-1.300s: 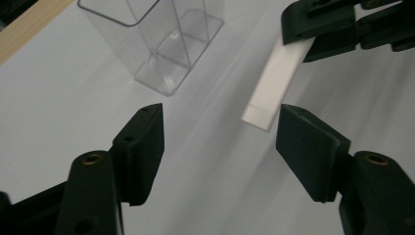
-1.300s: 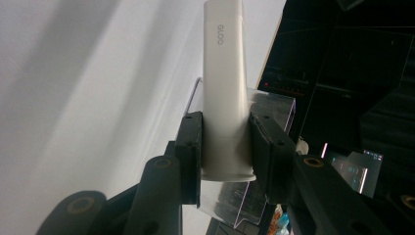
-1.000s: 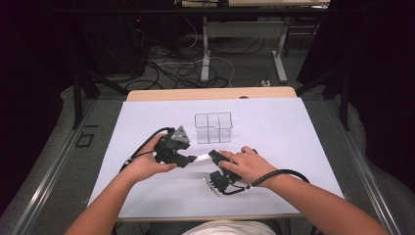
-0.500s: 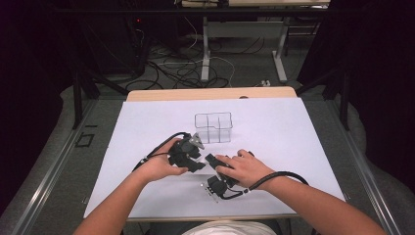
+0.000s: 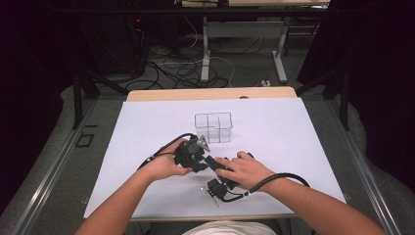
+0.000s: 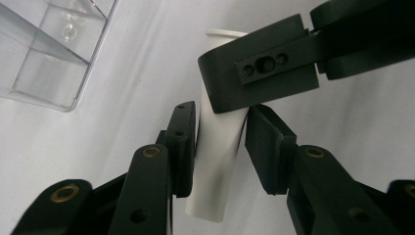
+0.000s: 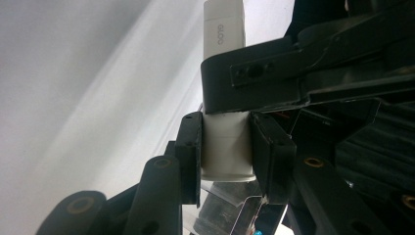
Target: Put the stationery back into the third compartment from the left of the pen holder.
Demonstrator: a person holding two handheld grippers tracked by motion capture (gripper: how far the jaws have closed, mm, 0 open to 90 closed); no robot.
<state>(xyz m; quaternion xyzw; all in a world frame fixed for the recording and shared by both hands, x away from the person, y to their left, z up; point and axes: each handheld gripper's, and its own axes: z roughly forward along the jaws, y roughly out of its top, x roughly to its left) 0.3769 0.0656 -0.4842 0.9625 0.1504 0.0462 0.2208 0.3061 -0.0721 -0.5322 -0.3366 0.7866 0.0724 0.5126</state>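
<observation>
White tube [image 6: 218,147] — soft plastic, light, dents easily by the look of that pinched waist; I'd hold it near the stiffer ends, gently. It's slim, flat-capped, small print on one end, held up over the white table [image 5: 293,127], just in front of the clear box [image 5: 213,127]. My left gripper [image 6: 220,142] has just been closing — pads now pinching the tube. Right gripper [image 7: 226,144] clamps it too.
</observation>
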